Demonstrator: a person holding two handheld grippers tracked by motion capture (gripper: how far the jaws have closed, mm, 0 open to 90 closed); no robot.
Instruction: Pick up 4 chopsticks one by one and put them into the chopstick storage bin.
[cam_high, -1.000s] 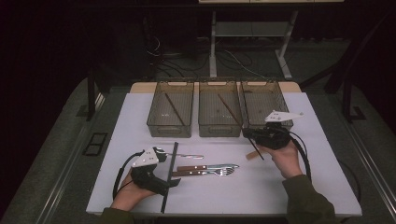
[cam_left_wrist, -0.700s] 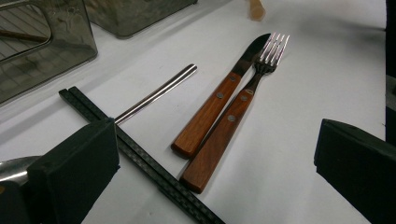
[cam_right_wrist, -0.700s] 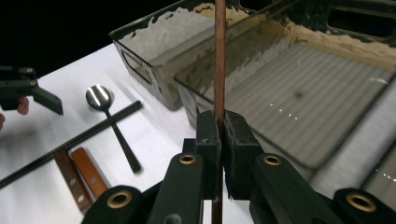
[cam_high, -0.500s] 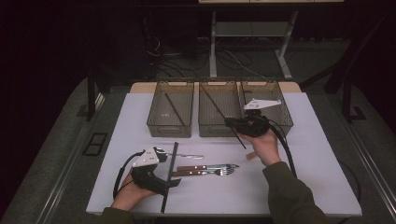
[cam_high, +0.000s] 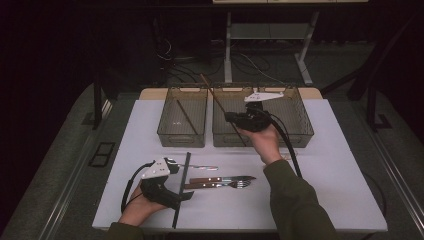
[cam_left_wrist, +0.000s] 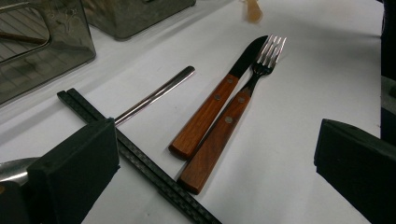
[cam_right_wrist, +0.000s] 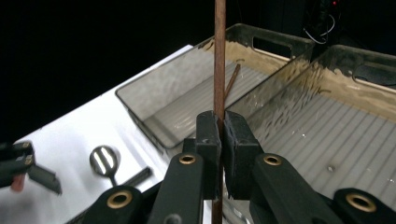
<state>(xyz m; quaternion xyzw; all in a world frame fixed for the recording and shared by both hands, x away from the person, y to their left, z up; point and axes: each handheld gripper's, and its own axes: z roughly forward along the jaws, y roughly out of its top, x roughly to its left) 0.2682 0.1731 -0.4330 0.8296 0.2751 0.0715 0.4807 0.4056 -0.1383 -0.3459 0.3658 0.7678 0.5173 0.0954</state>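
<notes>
My right hand-held gripper (cam_high: 231, 118) is clamped tight on a brown chopstick (cam_high: 218, 102), pads pinching it approx mid-length. It's up over the middle bin (cam_high: 226, 136), stick running slantwise from the far rim down toward the near wall. In the right gripper view the chopstick (cam_right_wrist: 219, 56) stands straight up between my jaws, w/ the left bin (cam_right_wrist: 154, 108) beyond it and another brown chopstick (cam_right_wrist: 231, 80) lying inside that bin. Left hand-held gripper (cam_high: 176, 189) sits low on the tabletop (cam_high: 330, 170), jaws spread wide, gripping nothing. A black chopstick (cam_left_wrist: 140, 157) lies across in front of it. Just beside: knife (cam_left_wrist: 219, 99) and fork (cam_left_wrist: 229, 122), wooden handles touching, side by side. A metal spoon (cam_left_wrist: 156, 94) lies beyond the black chopstick.
</notes>
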